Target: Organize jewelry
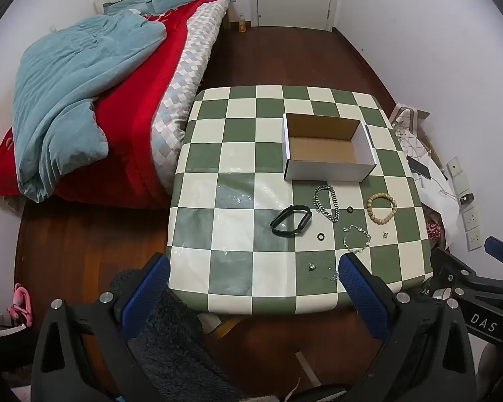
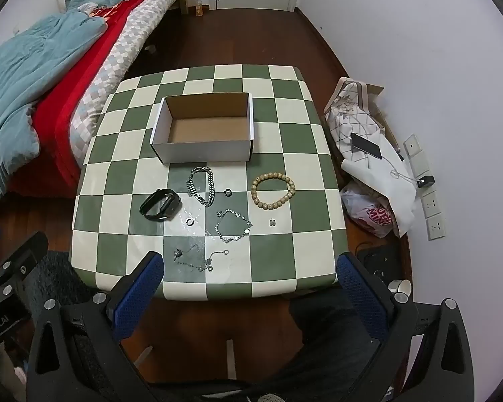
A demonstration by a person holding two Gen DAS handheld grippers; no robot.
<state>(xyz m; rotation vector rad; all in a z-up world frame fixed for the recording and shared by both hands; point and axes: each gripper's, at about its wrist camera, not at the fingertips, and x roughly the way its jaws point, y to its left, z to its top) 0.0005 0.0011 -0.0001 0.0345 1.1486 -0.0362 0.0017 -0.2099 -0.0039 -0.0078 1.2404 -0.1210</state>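
An open white cardboard box (image 2: 204, 152) (image 1: 328, 171) stands empty on the green-and-cream checkered table (image 2: 278, 251) (image 1: 218, 234). In front of it lie a black band (image 2: 160, 205) (image 1: 291, 221), a thick silver chain (image 2: 202, 186) (image 1: 327, 202), a wooden bead bracelet (image 2: 273, 191) (image 1: 381, 208), a thin silver bracelet (image 2: 234, 226) (image 1: 356, 238), a fine chain (image 2: 198, 259) (image 1: 325, 269), two small rings (image 2: 228, 193) (image 2: 189, 222) and a tiny charm (image 2: 272, 222). My left gripper (image 1: 253, 268) and right gripper (image 2: 249, 266) both hang open over the table's near edge, holding nothing.
A bed with red and teal blankets (image 1: 84, 100) runs along the left. Bags, cloth and a phone (image 2: 367, 145) are piled on the floor at the right by the wall sockets (image 2: 432, 204). Dark wooden floor surrounds the table.
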